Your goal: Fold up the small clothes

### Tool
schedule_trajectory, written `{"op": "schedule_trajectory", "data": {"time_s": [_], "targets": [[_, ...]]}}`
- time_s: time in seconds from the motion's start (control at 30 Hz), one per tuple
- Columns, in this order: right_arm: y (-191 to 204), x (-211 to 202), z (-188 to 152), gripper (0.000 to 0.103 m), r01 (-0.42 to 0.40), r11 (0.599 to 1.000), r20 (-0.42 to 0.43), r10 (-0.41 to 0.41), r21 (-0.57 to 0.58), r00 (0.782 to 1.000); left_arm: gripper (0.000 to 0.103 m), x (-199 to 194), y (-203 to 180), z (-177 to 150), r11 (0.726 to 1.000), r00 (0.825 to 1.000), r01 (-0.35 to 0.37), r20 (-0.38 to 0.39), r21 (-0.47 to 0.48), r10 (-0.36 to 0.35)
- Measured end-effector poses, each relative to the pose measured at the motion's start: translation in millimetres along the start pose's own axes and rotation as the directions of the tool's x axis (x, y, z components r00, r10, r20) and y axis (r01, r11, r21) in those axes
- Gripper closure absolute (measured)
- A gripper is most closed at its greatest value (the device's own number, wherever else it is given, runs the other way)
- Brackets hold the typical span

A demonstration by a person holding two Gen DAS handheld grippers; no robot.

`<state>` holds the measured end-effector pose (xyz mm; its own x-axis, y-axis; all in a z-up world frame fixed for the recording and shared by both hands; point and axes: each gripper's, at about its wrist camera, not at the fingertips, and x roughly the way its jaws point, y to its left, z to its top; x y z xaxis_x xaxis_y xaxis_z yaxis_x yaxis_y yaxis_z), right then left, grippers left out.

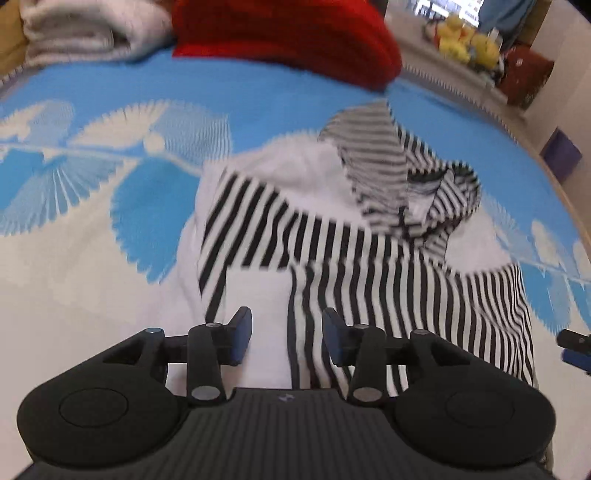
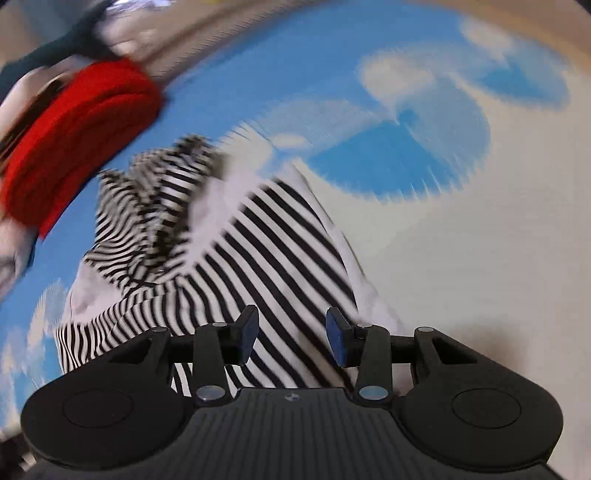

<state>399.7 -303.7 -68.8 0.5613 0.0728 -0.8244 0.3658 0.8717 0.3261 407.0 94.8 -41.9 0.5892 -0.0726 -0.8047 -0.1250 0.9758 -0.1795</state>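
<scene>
From the left wrist camera, the left gripper [image 1: 287,338] hangs over the near edge of a black-and-white striped hoodie [image 1: 369,251]. Its two blue pads [image 1: 242,334] stand partly apart with a clear gap between them, and nothing is clamped there; the cloth shows through the gap below, and it is not clear whether the tips touch it. The hoodie lies spread on a blue and white blanket [image 1: 110,110], its hood crumpled at the far right and a white panel near the middle. Beyond it sits a red folded cloth [image 1: 288,33], with a pale folded towel [image 1: 81,29] to its left. Yellow soft toys [image 1: 465,40] sit on a ledge at the far right. At the right edge, a dark tip of the right gripper [image 1: 576,347] shows just beside the hoodie's side.

From the right wrist camera, which is blurred, the right gripper [image 2: 291,339] also stands partly open above the striped hoodie [image 2: 258,251]. Its pads [image 2: 338,341] hold nothing between them. The hoodie runs away toward the upper left, where its hood bunches up near the red folded cloth [image 2: 81,136]. The blanket [image 2: 461,240] fills the right side.
</scene>
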Motion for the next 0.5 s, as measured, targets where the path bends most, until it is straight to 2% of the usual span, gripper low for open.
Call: {"op": "schedule_trajectory", "data": {"time_s": [0.1,0.17,0.23,0.33,0.43,0.5], "targets": [[10,-12,5,0.061,-0.006,0.994,0.046,0.011,-0.106,0.999,0.051,-14,-9,1,0.998,0.993,-0.054,0.11,0.013,0.052],[14,-17,6,0.061,-0.007,0.988,0.061,0.016,-0.153,0.998,0.042,-21,-13,3,0.997,0.981,-0.071,0.18,0.022,0.066],[16,-22,7,0.061,0.015,0.979,0.078,0.001,-0.201,0.997,0.037,-27,-15,4,0.995,0.969,-0.094,0.232,0.019,0.086],[17,-25,7,0.059,0.067,0.961,0.101,-0.041,-0.267,0.994,0.036,-30,-21,3,0.991,0.955,-0.127,0.274,0.037,0.112],[12,-26,7,0.051,0.101,0.948,0.11,-0.071,-0.3,0.991,0.036,-31,-26,2,0.987,0.946,-0.153,0.298,0.055,0.13],[9,-27,6,0.051,0.131,0.938,0.121,-0.097,-0.32,0.988,0.036,-32,-28,0,0.987,0.944,-0.153,0.304,0.056,0.129]]}}
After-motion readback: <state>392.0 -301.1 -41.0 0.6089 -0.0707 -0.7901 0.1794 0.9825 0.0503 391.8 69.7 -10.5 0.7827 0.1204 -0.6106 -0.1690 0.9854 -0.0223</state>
